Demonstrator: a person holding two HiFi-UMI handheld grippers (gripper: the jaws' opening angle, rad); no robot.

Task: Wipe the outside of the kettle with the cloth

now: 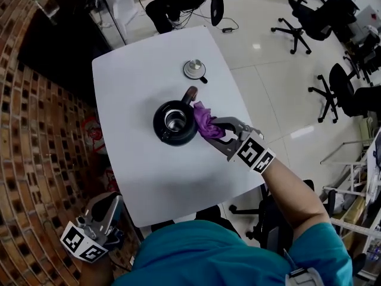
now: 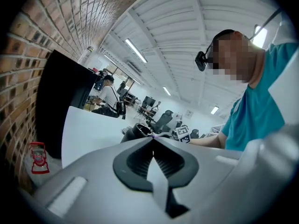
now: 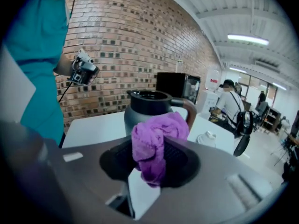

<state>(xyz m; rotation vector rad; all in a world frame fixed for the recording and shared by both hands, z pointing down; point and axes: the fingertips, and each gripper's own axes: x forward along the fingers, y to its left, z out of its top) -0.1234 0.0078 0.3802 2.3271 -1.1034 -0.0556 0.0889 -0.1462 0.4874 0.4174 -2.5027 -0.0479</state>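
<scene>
A dark kettle (image 1: 174, 123) with no lid stands upright mid-table, its brown handle (image 1: 190, 94) toward the far side. My right gripper (image 1: 215, 128) is shut on a bunched purple cloth (image 1: 206, 121), which is pressed against the kettle's right wall. The right gripper view shows the cloth (image 3: 156, 143) between the jaws, right in front of the kettle (image 3: 148, 111). My left gripper (image 1: 106, 212) hangs off the table's near left corner, jaws shut and empty; in the left gripper view the kettle (image 2: 136, 131) is far off beyond them.
The kettle's lid (image 1: 194, 69) lies on the white table (image 1: 137, 165) behind the kettle. A brick wall (image 1: 36, 159) runs along the left. Office chairs (image 1: 309, 22) stand on the floor to the right, and a seated person (image 1: 172, 2) is beyond the far edge.
</scene>
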